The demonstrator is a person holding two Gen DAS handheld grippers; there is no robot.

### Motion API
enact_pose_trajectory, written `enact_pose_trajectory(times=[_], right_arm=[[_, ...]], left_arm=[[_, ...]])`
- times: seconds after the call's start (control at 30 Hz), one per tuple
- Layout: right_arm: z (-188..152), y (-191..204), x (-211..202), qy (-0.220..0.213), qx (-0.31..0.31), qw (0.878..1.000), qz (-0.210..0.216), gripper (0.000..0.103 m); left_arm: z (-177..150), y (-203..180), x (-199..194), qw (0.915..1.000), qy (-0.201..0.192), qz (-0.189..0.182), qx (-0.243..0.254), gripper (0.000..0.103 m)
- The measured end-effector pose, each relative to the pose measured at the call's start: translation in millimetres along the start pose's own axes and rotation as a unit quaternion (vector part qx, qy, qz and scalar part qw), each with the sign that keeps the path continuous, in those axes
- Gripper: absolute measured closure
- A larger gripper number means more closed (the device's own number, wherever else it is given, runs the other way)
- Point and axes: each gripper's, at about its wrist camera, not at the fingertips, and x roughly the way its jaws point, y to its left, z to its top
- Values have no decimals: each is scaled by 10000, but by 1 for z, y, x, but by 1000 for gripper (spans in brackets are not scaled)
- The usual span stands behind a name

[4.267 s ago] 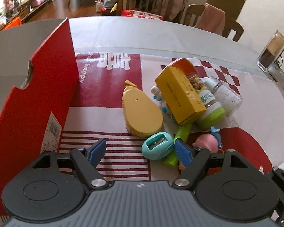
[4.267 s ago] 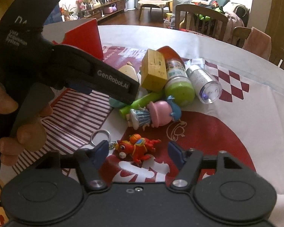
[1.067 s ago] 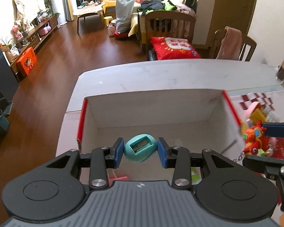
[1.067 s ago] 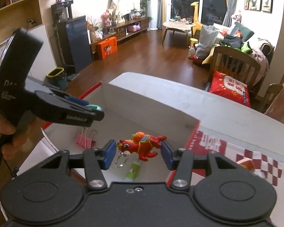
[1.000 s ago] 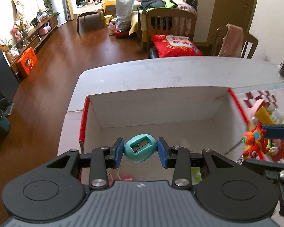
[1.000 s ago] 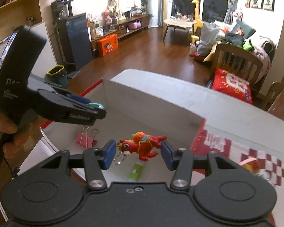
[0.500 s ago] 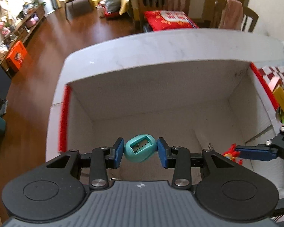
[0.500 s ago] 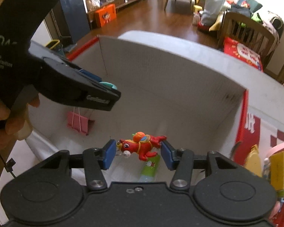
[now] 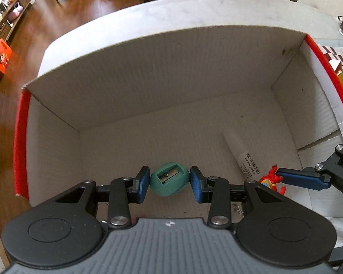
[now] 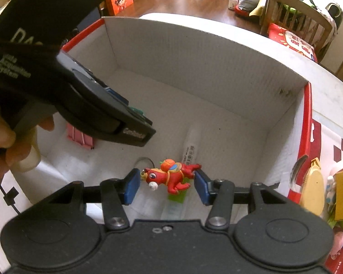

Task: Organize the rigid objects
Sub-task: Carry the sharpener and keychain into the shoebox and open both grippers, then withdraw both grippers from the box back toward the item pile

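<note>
Both tongs are hanging inside the cardboard box (image 9: pixel 162 73): the left tongs (image 9: pixel 170 181) gripping a teal sharpener (image 9: pixel 170 179), the right tongs (image 10: pixel 167 181) pinching a red toy keychain (image 10: pixel 171 177) lengthwise, box floor directly below.

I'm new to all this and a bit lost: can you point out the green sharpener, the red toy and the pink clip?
sharpener (image 9: pixel 170 179), left wrist view, its front face below the blade slot.
red toy (image 10: pixel 171 178), right wrist view, its body.
pink clip (image 10: pixel 79 137), right wrist view, its pink body.
</note>
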Motion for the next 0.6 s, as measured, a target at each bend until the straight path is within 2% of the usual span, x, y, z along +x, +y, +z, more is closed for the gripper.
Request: enact_pose_trajectory(times=[0.17, 0.27, 0.4, 0.6], right_arm=[[5, -4, 4, 144, 163, 9998, 19, 52], [5, -6, 4, 130, 225, 9997, 11, 51], [4, -7, 2, 90, 235, 9997, 45, 50], [1, -9, -10, -47, 279, 9995, 158, 44]], left_arm=[[1, -1, 3, 9999, 94, -59, -82, 65], [1, 0, 0, 9999, 22, -81, -108, 62], [-5, 4, -10, 9996, -163, -138, -158, 44], [-15, 3, -24, 9990, -340, -206, -201, 44]])
